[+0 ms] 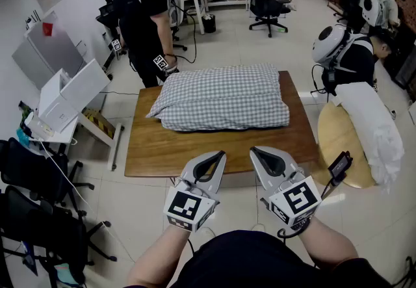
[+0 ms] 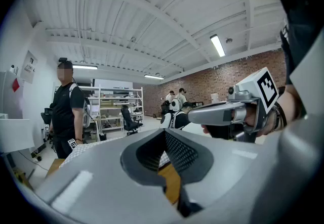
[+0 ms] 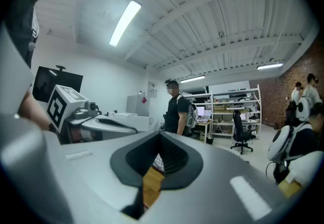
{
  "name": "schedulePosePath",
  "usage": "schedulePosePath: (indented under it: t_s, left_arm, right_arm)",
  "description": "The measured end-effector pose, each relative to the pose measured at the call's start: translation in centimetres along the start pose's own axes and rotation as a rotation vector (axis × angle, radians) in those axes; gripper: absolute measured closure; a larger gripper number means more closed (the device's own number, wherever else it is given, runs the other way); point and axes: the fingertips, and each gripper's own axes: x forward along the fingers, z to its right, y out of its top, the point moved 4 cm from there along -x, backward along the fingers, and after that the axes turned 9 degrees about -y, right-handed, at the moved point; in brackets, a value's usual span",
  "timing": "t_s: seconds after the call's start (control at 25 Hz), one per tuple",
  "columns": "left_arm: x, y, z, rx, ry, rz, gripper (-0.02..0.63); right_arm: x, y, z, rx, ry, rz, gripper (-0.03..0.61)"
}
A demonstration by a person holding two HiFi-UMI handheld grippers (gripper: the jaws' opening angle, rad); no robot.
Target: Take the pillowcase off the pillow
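Observation:
A pillow in a grey-and-white checked pillowcase lies across the far half of a low wooden table. My left gripper and my right gripper hover side by side above the table's near edge, both shut and holding nothing, well short of the pillow. In the left gripper view the shut jaws fill the lower frame, with the right gripper off to the right and a sliver of checked fabric and table showing through the gap. The right gripper view shows the same, with the left gripper at the left.
A person in black stands at the table's far left corner. Another person crouches at the right beside a bare white pillow on a round wooden board. White boxes and black chairs stand at the left.

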Motion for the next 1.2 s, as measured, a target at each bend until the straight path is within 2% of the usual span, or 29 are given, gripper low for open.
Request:
schedulePosePath:
  t_s: [0.16, 0.32, 0.52, 0.84, 1.04, 1.2]
  left_arm:
    - [1.6, -1.1, 0.3, -0.024, 0.06, 0.026, 0.612]
    - [2.8, -1.2, -0.7, -0.086, 0.158, 0.053, 0.612]
    - [4.1, -2.2, -1.9, -0.026, 0.269, -0.004, 0.612]
    - [3.3, -6.1, -7.4, -0.105, 0.378, -0.046, 0.61]
    - [3.7, -10.5, -11.1, -0.035, 0.415, -0.148, 0.544]
    - [3.4, -12.6, -17.8, -0.092, 0.45, -0.17, 0.498]
  right_arm:
    - [-1.9, -1.5, 2.7, 0.0, 0.007, -0.012, 0.578]
    - [-3.2, -1.9, 5.2, -0.009, 0.031, -0.009, 0.578]
    - [-4.0, -3.0, 8.1, -0.018, 0.062, -0.008, 0.578]
    - [-1.8, -4.8, 9.4, -0.027, 0.095, -0.012, 0.578]
    - [-0.1, -7.2, 11.0, -0.034, 0.096, -0.009, 0.578]
    - [5.0, -7.2, 11.9, -0.04, 0.09, -0.025, 0.578]
